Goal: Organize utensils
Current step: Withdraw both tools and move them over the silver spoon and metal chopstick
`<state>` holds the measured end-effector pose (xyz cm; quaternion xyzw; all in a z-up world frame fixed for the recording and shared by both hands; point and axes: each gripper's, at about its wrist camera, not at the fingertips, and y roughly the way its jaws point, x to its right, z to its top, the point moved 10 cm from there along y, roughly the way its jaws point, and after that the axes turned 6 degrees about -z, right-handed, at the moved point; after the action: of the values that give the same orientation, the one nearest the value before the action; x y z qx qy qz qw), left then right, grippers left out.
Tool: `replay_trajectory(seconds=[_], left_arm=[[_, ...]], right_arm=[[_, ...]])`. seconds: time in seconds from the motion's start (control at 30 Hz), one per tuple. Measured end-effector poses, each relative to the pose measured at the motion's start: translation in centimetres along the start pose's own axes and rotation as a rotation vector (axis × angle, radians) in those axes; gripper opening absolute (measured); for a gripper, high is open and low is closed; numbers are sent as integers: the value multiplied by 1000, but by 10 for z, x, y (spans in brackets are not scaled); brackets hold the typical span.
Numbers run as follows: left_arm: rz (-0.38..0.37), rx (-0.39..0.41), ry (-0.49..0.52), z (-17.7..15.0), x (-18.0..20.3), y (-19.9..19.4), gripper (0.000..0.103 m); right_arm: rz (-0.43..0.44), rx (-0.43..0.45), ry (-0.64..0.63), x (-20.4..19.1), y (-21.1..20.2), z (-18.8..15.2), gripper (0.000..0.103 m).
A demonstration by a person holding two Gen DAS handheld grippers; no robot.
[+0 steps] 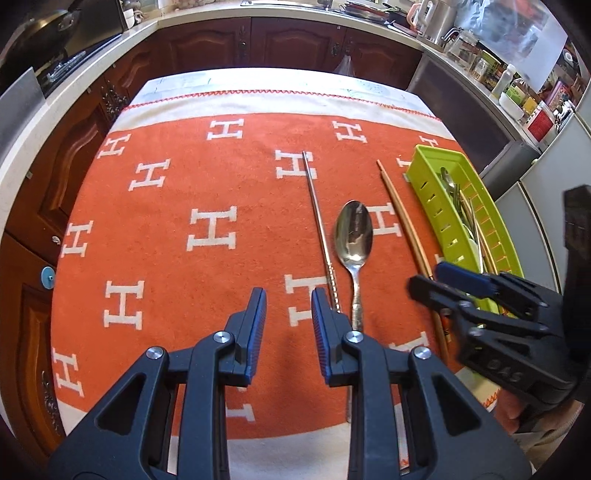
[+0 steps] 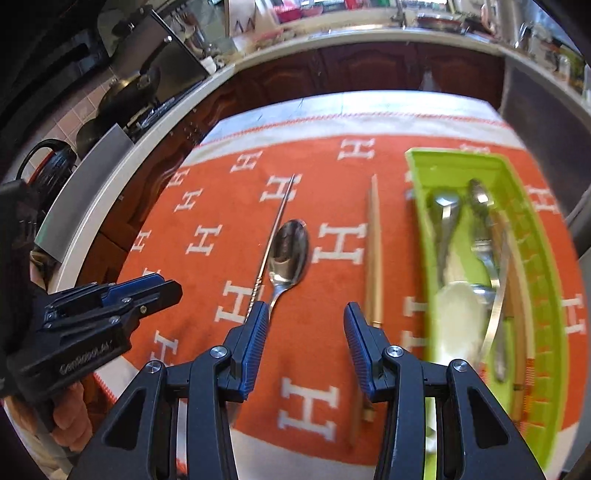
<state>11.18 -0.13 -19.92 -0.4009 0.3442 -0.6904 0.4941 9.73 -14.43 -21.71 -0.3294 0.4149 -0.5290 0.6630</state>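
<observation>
A steel spoon (image 1: 353,236) lies bowl-up on the orange cloth (image 1: 184,192), between a metal chopstick (image 1: 319,229) on its left and a wooden chopstick (image 1: 404,221) on its right. My left gripper (image 1: 288,299) hovers open and empty just left of the metal chopstick's near end. To the right stands the green utensil tray (image 1: 428,184); my right gripper (image 1: 428,277) is in front of it. In the right wrist view my right gripper (image 2: 306,310) is open and empty, above the cloth between the spoon (image 2: 288,254) and the wooden chopstick (image 2: 373,251). The tray (image 2: 417,173) holds several utensils.
Dark wood cabinets (image 1: 288,44) and a pale counter (image 1: 92,55) ring the table. Pans sit on a stove (image 2: 140,92) at the left, and bottles and a kettle (image 1: 432,18) at the back right. A hand (image 2: 70,417) holds the left gripper (image 2: 173,288).
</observation>
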Motion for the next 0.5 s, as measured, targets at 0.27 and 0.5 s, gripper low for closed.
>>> replay_trajectory(seconds=[0.27,0.5], left_arm=[[-32,-24,-19,-1,-13,19,22],[-63,-31,-48,-2,-22,28,22]], right_arm=[[34,-94,-33,-29,54,-6,28],[-33,-75,-130,-47,65,-13,18]])
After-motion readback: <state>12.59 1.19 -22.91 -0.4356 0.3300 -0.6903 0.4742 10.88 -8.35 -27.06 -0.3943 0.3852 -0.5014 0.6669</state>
